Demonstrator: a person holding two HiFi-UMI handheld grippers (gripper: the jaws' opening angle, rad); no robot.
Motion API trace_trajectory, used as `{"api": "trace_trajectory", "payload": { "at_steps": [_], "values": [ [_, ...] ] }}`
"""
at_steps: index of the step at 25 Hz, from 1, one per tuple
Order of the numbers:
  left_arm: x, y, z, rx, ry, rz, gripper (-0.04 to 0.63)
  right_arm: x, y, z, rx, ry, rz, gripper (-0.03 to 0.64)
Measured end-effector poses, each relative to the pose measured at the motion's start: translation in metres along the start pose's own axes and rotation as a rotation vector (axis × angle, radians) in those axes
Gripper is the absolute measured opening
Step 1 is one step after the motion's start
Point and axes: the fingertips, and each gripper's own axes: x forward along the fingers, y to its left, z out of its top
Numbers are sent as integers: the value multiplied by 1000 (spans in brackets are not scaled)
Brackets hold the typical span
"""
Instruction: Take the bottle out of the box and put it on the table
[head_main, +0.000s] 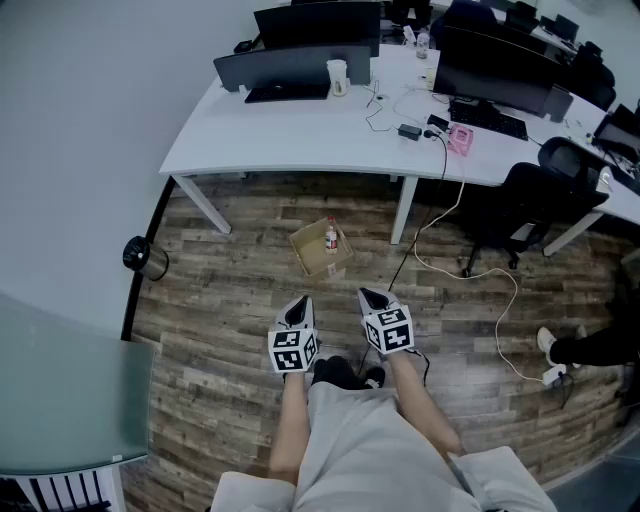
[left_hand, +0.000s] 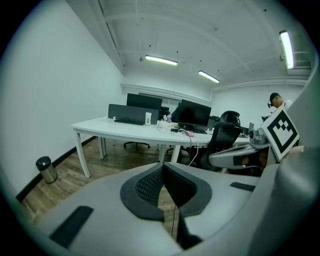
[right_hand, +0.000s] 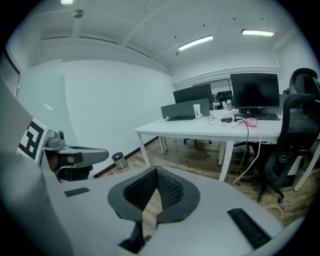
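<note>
The bottle (head_main: 331, 237) is sitting upright in the open cardboard box (head_main: 314, 252), towards the box's right side; the box is on the wood-plank floor (head_main: 230, 300), just on the near side of the big white desk (head_main: 290, 130) and a bit left of one of its legs.

Both grippers are well short of the box, on the near side of it, held side by side and pointing at it. The left gripper (head_main: 300, 305) has its jaws pressed together with nothing in them, and its own view shows the dark pads meeting at the tip (left_hand: 162, 167); same story for the right gripper (head_main: 372, 297), pads closed up on each other and empty (right_hand: 156, 171).

Around that: a small round trash can (head_main: 145, 257) by the wall on the left; a black office chair (head_main: 530, 205) to the right of the box; a pale cable (head_main: 480, 275) looping over the floor from the desk. On the desk there are dark monitors (head_main: 320, 25), a white cup (head_main: 338, 77) and something pink (head_main: 459, 138) further right.
</note>
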Motion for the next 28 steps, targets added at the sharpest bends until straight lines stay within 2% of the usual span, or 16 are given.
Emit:
{"api": "trace_trajectory", "payload": {
  "at_steps": [6, 13, 21, 28],
  "values": [
    [11, -8, -1, 19, 9, -27, 15, 4, -8, -2, 4, 5, -3, 38],
    [37, 1, 3, -1, 26, -36, 15, 24, -21, 2, 40, 14, 11, 38],
    [106, 5, 26, -31, 38, -74, 15, 55, -69, 32, 45, 31, 1, 38],
    [169, 18, 75, -12, 37, -102, 15, 94, -100, 70, 39, 49, 4, 38]
  ]
}}
